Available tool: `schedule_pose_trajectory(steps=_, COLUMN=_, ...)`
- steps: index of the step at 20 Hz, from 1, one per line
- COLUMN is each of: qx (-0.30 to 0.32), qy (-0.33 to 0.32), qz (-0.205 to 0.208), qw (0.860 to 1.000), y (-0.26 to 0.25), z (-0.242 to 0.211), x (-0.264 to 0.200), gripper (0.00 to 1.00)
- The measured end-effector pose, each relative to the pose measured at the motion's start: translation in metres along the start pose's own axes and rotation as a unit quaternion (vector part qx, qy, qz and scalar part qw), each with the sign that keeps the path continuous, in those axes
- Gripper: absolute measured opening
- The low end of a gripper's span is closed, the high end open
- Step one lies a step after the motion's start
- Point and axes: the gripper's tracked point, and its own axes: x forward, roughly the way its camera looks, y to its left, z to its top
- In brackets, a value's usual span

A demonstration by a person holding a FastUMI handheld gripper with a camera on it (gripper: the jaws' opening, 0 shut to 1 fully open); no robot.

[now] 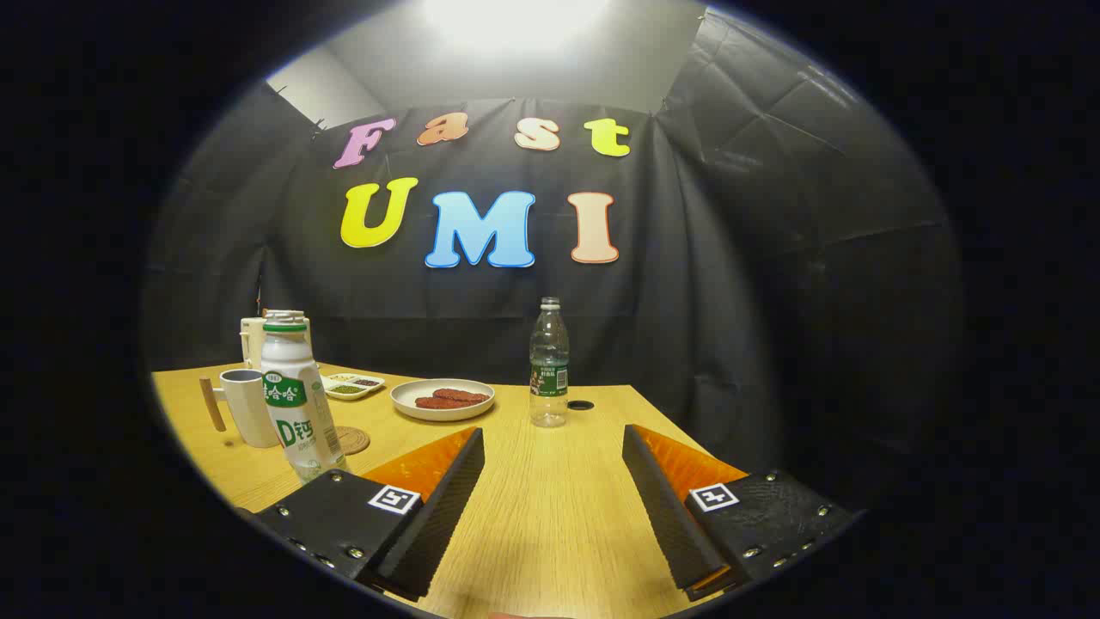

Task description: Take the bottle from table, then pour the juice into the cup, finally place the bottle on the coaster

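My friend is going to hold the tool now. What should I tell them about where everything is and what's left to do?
Tool: fingers open, holding nothing, low over the wooden table.
White bottle: upright with its cap on, just beside the left finger, not between the fingers.
Cup: with a wooden handle, right behind the white bottle.
Coaster: round, partly hidden by the white bottle, next to the cup.
Clear water bottle stands ahead of the fingers; a plate with food is beyond the left finger.
Done: nothing yet.
Left: grasp the white bottle, pour into the cup, set it on the coaster.
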Motion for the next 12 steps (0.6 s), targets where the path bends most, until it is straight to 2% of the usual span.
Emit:
schedule_pose_trajectory(steps=3, qx=-0.010, qy=0.003, qz=-0.003, qw=1.000, y=0.000, z=0.000, x=0.012, gripper=0.99)
schedule_pose_trajectory(steps=7, qx=-0.013, qy=-0.026, qz=-0.019, qw=0.999, y=-0.005, z=0.015, x=0.021, gripper=0.98)
schedule_pose_trajectory(steps=12, qx=-0.037, qy=-0.032, qz=0.000, qw=0.999, y=0.012, z=0.039, x=0.026, gripper=0.98)
